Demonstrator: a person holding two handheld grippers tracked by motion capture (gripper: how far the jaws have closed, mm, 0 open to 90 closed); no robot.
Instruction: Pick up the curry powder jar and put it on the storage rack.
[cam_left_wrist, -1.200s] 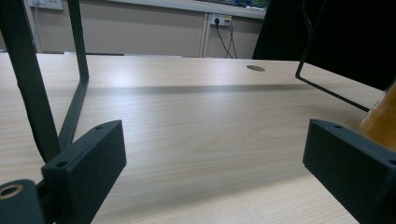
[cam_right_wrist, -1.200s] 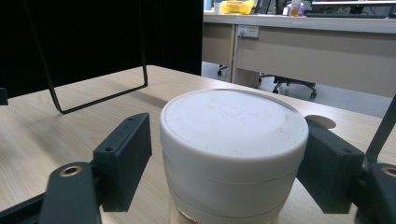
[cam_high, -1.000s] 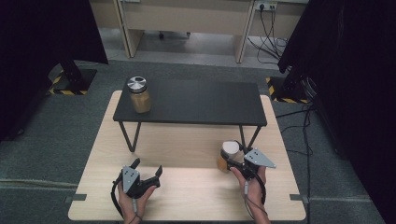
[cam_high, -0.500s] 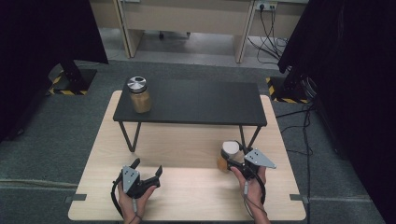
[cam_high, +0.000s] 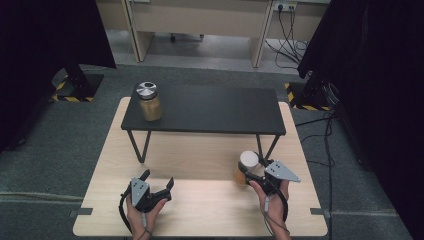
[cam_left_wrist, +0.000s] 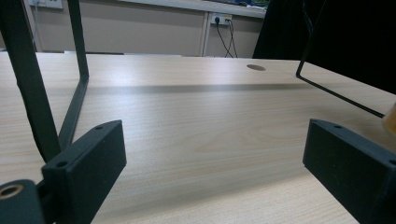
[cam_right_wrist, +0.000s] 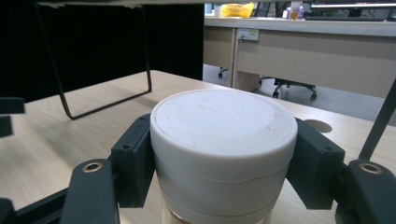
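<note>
Your right gripper (cam_right_wrist: 224, 154) was clamped on the white lid of a jar (cam_high: 247, 167) standing on the wooden table (cam_high: 200, 210), just in front of the low black shelf (cam_high: 210, 110). Your left gripper (cam_high: 156, 184) rested open and empty. To lift well, you needed to raise it straight, clear of the shelf leg (cam_high: 265, 147) nearby. A second jar (cam_high: 148, 101) stood on the shelf's far left corner.

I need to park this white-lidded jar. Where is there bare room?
The black shelf is bare to the right of the metal-lidded jar. The wooden table is bare between the left gripper and the right gripper holding the white-lidded jar. Under the shelf is low.
</note>
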